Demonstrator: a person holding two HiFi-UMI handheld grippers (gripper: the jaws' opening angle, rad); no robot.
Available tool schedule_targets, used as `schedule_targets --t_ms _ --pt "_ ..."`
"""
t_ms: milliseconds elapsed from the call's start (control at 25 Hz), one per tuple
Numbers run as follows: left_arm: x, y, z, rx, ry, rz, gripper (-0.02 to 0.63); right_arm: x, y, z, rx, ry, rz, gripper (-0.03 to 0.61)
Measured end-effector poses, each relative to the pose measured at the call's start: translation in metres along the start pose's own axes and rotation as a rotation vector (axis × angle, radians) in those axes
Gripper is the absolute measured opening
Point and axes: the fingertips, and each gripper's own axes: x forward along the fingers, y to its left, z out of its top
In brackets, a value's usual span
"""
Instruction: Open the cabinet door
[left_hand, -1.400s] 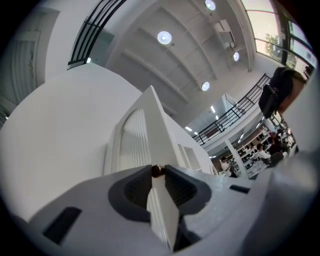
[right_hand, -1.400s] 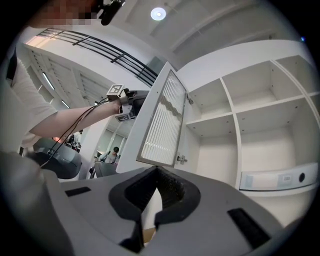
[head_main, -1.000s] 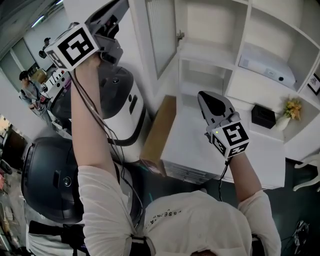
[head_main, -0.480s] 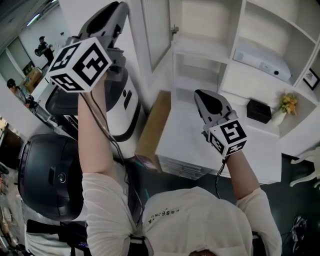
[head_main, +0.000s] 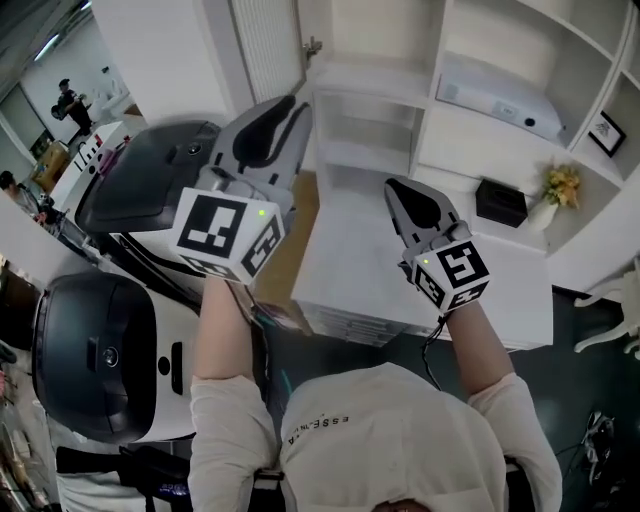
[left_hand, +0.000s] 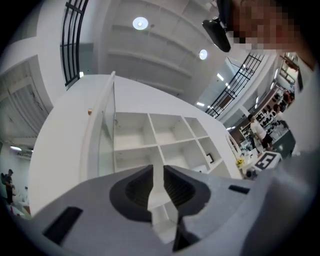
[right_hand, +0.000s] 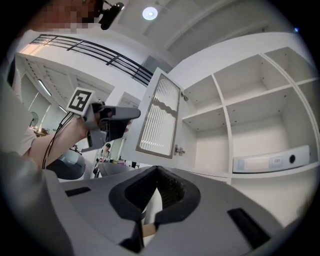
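The white cabinet door (head_main: 266, 42) with a ribbed glass panel stands swung out from the open shelving (head_main: 432, 88). In the right gripper view the door (right_hand: 158, 116) hangs open at the left of the shelves, and in the left gripper view the door (left_hand: 103, 134) shows edge-on. My left gripper (head_main: 291, 104) is held low, short of the door and touching nothing. Its jaws stand a little apart with nothing between them, as the left gripper (left_hand: 158, 168) shows in its own view. My right gripper (head_main: 396, 188) hovers over the white counter (head_main: 360, 262). The right gripper (right_hand: 156, 169) is shut and empty.
On the shelves are a flat white device (head_main: 496, 96), a black box (head_main: 498, 203), a vase of yellow flowers (head_main: 556, 190) and a small picture frame (head_main: 606, 131). A brown cardboard box (head_main: 291, 246) leans at the counter's left. Black-and-white machines (head_main: 150, 180) stand at the left.
My left gripper has dropped from high up beside the door to counter height next to the right gripper. The right gripper has shifted slightly.
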Motion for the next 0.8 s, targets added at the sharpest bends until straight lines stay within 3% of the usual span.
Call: schedule_targets --t_ms 320,560,800 --pt "0.005 -0.079 -0.087 -0.113 0.125 -0.087 0.066 -0.026 -0.03 -0.025 0.025 0.029 -0.075 0.009" --pt "0.008 -0.127 -0.13 -0.188 0.189 -0.15 0.066 -0.046 -0.051 -0.043 0.028 0.042 -0.122 0.009" --pt "0.009 -0.149 -0.162 -0.264 0.234 -0.187 0.051 -0.067 -0.063 -0.058 0.024 0.039 -0.156 0.009"
